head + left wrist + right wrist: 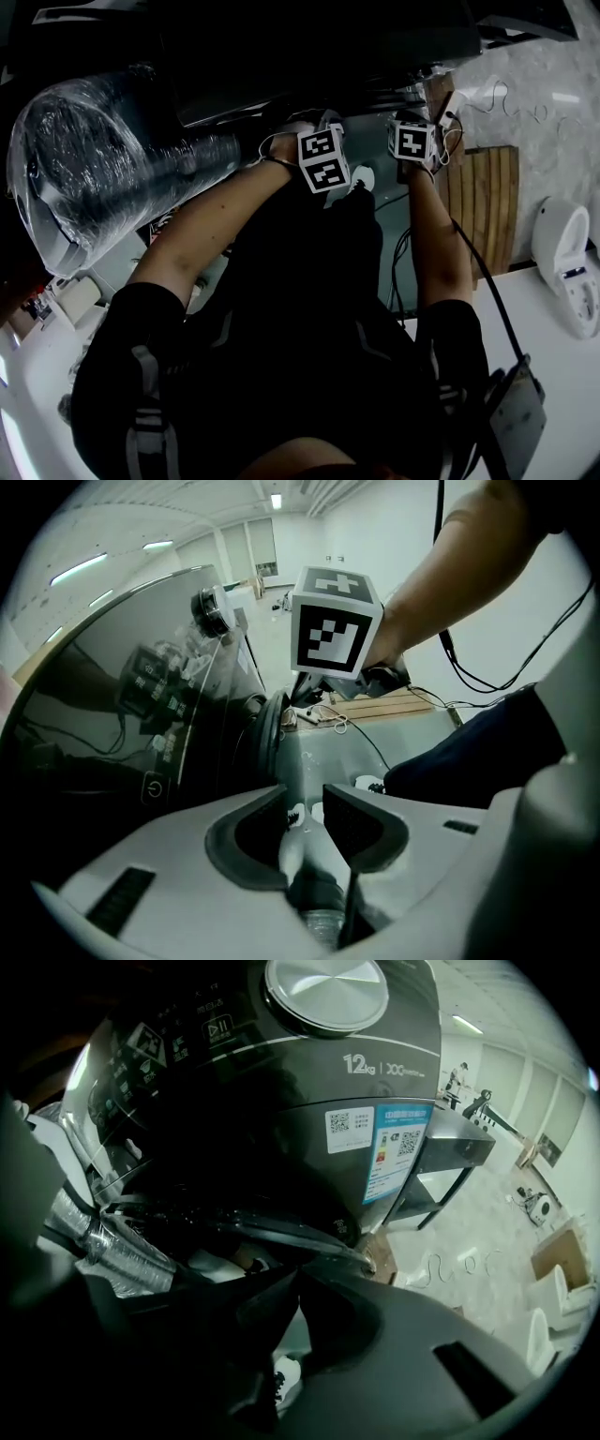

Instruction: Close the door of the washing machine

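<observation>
The dark washing machine [309, 56] fills the top of the head view. Its round door [84, 178], wrapped in clear plastic, stands swung out at the left. Both hands are held in front of the machine, and the head view shows only the left marker cube [323, 159] and the right marker cube [412, 141]. My left gripper [305, 808] points down with its jaws open and nothing between them. It has the control panel and knob [214, 611] to its left. My right gripper [298, 1283] is shut, its tips just below a curved chrome rim [309, 1241] under the panel knob [323, 993].
A wooden slatted board [483, 202] lies on the floor to the right of the machine, with cables [403, 253] trailing beside it. A white device [567, 262] sits at the far right. A crinkled plastic-wrapped tube [103, 1241] shows left of my right gripper.
</observation>
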Action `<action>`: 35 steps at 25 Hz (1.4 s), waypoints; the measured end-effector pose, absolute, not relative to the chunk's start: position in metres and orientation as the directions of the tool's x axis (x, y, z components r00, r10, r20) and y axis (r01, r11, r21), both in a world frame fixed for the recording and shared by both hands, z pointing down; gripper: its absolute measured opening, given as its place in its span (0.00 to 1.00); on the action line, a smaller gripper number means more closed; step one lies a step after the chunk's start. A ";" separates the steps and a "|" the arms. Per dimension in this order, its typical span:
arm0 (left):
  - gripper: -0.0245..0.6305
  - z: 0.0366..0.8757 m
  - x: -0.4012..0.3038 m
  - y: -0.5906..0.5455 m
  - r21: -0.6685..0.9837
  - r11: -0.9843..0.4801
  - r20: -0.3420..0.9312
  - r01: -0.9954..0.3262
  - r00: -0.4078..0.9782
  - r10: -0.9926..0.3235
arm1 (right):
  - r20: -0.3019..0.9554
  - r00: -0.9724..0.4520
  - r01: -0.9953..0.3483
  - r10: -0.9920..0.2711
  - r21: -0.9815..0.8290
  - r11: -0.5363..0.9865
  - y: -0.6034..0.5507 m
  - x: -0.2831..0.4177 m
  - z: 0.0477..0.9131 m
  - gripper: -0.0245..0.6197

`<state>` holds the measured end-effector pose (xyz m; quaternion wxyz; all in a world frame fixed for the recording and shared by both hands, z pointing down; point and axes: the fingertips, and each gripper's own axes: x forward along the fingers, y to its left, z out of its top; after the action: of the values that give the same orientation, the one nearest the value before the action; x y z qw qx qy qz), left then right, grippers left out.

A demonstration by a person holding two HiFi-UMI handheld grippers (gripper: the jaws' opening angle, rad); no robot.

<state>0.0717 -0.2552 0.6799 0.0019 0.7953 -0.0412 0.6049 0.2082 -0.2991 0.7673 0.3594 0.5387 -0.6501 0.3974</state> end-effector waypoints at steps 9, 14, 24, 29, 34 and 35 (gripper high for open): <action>0.17 0.692 0.072 -0.266 -0.045 -0.994 0.970 -0.103 0.232 -0.068 | 0.886 -0.180 -0.983 -0.427 -0.145 0.115 -0.319 0.206 0.766 0.05; 0.10 0.695 0.076 -0.271 -0.062 -0.990 0.969 -0.124 0.232 -0.089 | 0.885 -0.195 -0.980 -0.423 -0.154 0.130 -0.321 0.207 0.766 0.05; 0.04 0.697 0.084 -0.278 -0.047 -0.972 0.963 -0.230 0.249 -0.105 | 0.861 -0.225 -0.974 -0.457 -0.197 0.107 -0.324 0.210 0.768 0.05; 0.04 0.696 0.086 -0.281 -0.032 -0.963 0.963 -0.269 0.248 -0.101 | 0.852 -0.251 -0.968 -0.461 -0.204 0.149 -0.327 0.207 0.765 0.05; 0.04 0.698 0.086 -0.284 -0.042 -0.958 0.964 -0.285 0.239 -0.113 | 0.852 -0.253 -0.966 -0.459 -0.200 0.163 -0.331 0.207 0.765 0.05; 0.04 0.698 0.087 -0.285 -0.041 -0.957 0.965 -0.288 0.238 -0.113 | 0.848 -0.256 -0.966 -0.465 -0.199 0.167 -0.333 0.206 0.764 0.05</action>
<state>0.0865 -0.2845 0.6980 0.0726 0.7834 -0.1279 0.6039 0.2063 -0.3329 0.7645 0.3242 0.5169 -0.6917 0.3864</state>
